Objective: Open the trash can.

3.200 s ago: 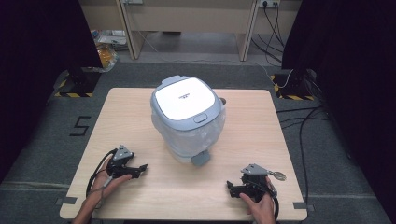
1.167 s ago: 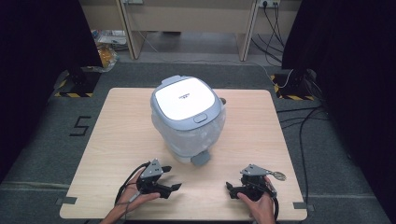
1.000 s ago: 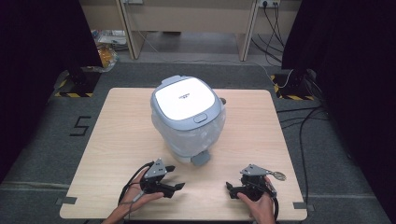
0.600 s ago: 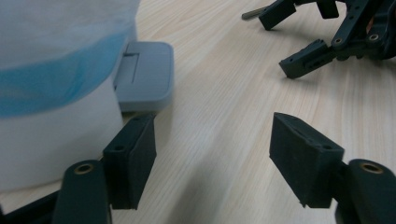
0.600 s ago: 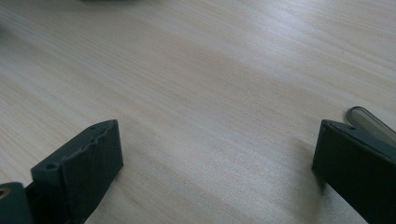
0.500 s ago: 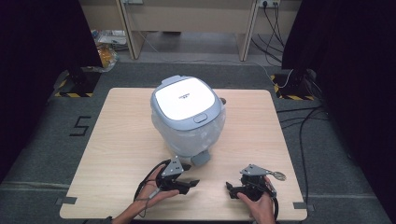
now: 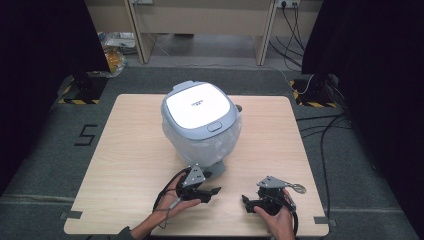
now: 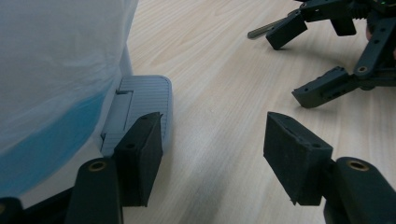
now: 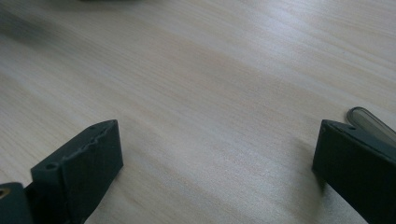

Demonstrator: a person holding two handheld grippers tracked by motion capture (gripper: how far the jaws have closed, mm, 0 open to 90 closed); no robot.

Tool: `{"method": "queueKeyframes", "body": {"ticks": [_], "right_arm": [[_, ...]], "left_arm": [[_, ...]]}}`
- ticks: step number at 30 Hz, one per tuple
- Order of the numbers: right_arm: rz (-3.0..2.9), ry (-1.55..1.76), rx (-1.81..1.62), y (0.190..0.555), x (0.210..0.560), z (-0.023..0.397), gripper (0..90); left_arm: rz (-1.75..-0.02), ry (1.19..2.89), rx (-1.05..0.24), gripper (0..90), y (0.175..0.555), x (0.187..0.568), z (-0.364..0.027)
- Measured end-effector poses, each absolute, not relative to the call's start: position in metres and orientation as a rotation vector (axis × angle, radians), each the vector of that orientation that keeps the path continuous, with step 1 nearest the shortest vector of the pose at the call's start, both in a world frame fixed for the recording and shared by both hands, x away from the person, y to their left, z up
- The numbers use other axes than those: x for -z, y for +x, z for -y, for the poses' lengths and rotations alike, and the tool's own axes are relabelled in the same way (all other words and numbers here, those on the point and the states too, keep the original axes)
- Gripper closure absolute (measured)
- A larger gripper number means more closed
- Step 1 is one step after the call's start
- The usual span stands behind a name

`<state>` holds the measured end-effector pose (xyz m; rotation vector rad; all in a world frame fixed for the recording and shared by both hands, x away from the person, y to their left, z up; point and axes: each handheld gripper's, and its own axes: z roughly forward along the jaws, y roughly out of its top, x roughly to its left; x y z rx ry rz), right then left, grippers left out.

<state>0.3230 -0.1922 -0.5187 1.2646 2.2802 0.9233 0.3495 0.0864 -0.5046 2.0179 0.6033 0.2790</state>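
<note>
Presently my left gripper [image 7: 214, 190], fingers [image 8: 140, 154] half-spread, just narrowing on nothing, flanks the grey tab [image 8: 140, 105] below the rice cooker [image 7: 200, 122]; right gripper [image 7: 246, 201] rests nearby, fingers apart.

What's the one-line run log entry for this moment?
left hand-held gripper: open, jaws closing, beside rice cooker foot tab | right hand-held gripper: open, on table
</note>
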Motion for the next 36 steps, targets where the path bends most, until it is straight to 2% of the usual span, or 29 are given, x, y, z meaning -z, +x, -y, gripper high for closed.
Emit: {"method": "queueKeyframes", "body": {"ticks": [13, 17, 20, 23, 36], "right_arm": [[-2.281, 1.264, -0.927, 0.323, 0.519, 0.192, 1.6], [-2.281, 1.265, -0.927, 0.323, 0.519, 0.192, 1.6], [-2.281, 1.265, -0.926, 0.323, 0.519, 0.192, 1.6], [-2.281, 1.266, -0.926, 0.323, 0.519, 0.192, 1.5], [-2.28, 1.271, -0.922, 0.323, 0.519, 0.191, 1.4]], "left_arm": [[-0.597, 2.003, -0.306, 33.9, 0.354, 0.513, -0.075], [-0.567, 2.012, -0.35, 34.6, 0.352, 0.517, -0.073], [-0.553, 2.033, -0.405, 40.9, 0.351, 0.517, -0.073], [-0.578, 2.017, -0.396, 49.1, 0.353, 0.517, -0.075], [-0.578, 2.042, -0.399, 50.6, 0.355, 0.517, -0.074]]}}
